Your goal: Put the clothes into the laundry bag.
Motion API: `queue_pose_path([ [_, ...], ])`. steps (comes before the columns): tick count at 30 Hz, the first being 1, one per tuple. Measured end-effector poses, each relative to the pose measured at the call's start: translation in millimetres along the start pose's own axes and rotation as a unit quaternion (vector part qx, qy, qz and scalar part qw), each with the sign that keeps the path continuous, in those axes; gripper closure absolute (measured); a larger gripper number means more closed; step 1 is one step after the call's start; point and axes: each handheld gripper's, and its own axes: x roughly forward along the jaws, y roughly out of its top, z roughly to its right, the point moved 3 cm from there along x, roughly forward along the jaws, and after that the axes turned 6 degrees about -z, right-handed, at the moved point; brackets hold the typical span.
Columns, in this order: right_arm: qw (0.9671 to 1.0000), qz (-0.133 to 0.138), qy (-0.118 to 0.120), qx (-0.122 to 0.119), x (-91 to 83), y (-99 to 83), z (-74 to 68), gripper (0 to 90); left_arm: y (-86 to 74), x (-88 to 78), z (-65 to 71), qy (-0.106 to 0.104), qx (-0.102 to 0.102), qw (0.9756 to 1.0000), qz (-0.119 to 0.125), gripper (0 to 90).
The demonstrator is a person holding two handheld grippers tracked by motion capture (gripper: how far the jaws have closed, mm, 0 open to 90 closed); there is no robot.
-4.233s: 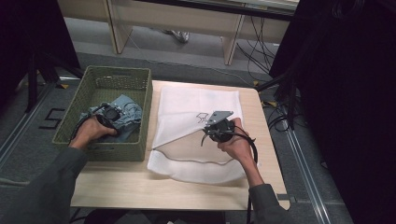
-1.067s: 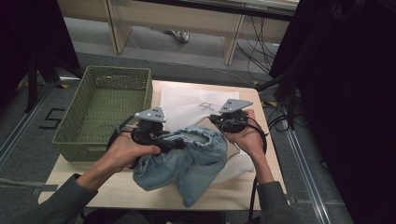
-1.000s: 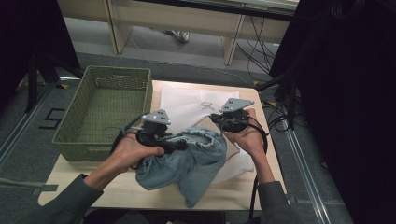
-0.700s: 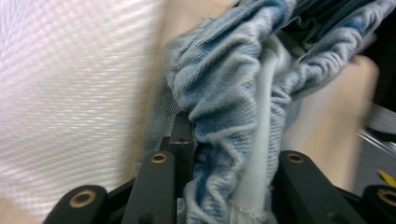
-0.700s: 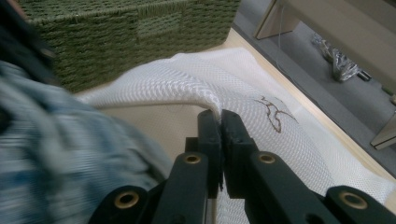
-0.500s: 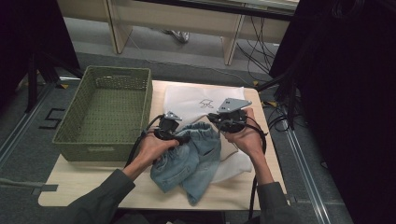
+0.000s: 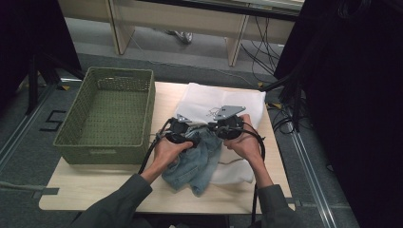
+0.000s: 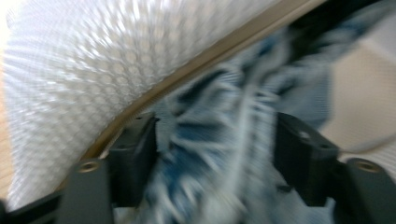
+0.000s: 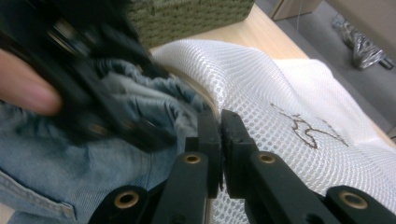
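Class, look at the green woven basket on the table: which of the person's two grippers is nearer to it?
Left. The left gripper sits just beside the basket, over the denim garment. The right gripper is farther off, clamped on the white mesh bag.

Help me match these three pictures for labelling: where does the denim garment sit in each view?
High view: denim garment at centre, below both tools, overlapping the white mesh bag.
Left gripper view: denim between the open jaws, at centre and bottom.
Right gripper view: denim at lower left, beside the closed jaws.
Shared landmark: the white mesh bag.
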Motion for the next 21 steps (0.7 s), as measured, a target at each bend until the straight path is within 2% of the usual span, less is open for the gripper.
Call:
queue_pose_path([
  [2,0.9999,-0.006,0.006,-0.01,1.4,-1.9,0.8,88.3,0.3,-18.2,2.5,-0.014,0.007,0.9999,-0.004,22.6],
  [3,0.9999,-0.009,0.005,-0.006,1.4,-3.0,1.0,88.3,-0.6,-28.7,3.5,-0.018,0.019,0.9996,-0.007,20.9],
  [5,0.9999,-0.009,0.001,-0.009,1.3,-2.9,1.6,88.2,-4.4,-48.7,6.7,-0.011,0.037,0.9993,0.001,19.5],
  [6,1.0,-0.007,0.005,-0.004,0.9,-2.3,0.5,88.2,-7.9,-56.7,7.5,-0.003,0.051,0.9987,-0.001,18.1],
  [7,1.0,-0.008,0.005,-0.004,0.7,-2.3,0.1,88.2,-14.9,-64.5,7.5,-0.001,0.072,0.9973,-0.013,16.7],
  [8,0.9999,-0.01,0.006,-0.007,0.1,-2.5,-0.9,88.2,-19.9,-67.5,6.6,-0.001,0.08,0.9966,-0.02,16.5],
  [9,0.9999,-0.008,0.005,-0.014,0.1,-2.4,-0.7,88.2,-29.6,-70.5,5.6,0.003,0.077,0.9966,-0.028,16.5],
  [11,0.9999,-0.009,0.001,-0.007,-0.2,-2.0,-0.3,88.2,-42.6,-69.5,5.2,0.014,0.084,0.9956,-0.038,16.4],
  [12,1.0,-0.009,0.003,-0.002,0.2,-1.7,-1.4,88.2,-48.7,-66.8,3.7,0.019,0.098,0.9938,-0.048,16.4],
  [13,0.9999,-0.008,0.004,-0.007,0.5,-1.4,-1.3,88.2,-55.6,-59.9,2.5,0.024,0.104,0.9928,-0.056,16.4],
  [14,0.9999,-0.01,-0.003,-0.013,0.5,-1.7,-0.7,88.2,-60.4,-54.7,2.8,0.023,0.093,0.9935,-0.061,16.4],
  [15,0.9999,-0.01,0.003,-0.008,0.1,-1.2,-2.2,88.2,-65.2,-45.6,0.2,0.021,0.089,0.9935,-0.067,16.5],
  [16,0.9999,-0.008,0.006,-0.009,0.0,-0.6,-2.6,88.2,-69.9,-37.2,-2.5,0.02,0.091,0.9921,-0.084,17.9],
  [17,0.9999,-0.008,0.006,-0.01,0.2,0.0,-2.7,88.2,-73.5,-28.9,-3.9,0.022,0.089,0.9914,-0.094,21.6],
  [18,0.9999,-0.007,0.005,-0.013,0.7,0.6,-3.1,88.2,-75.3,-21.6,-3.5,0.02,0.092,0.9918,-0.087,36.4],
  [19,0.9998,-0.008,0.007,-0.015,1.2,0.8,-4.6,88.2,-74.8,-16.7,-2.0,0.022,0.097,0.9916,-0.083,47.0],
  [20,0.9997,-0.011,0.01,-0.019,1.9,1.0,-6.2,88.2,-72.5,-14.2,0.3,0.025,0.11,0.9904,-0.079,56.1],
  [21,0.9997,-0.012,0.01,-0.019,2.8,1.7,-7.6,88.2,-69.1,-13.9,4.2,0.026,0.116,0.9904,-0.071,60.6],
])
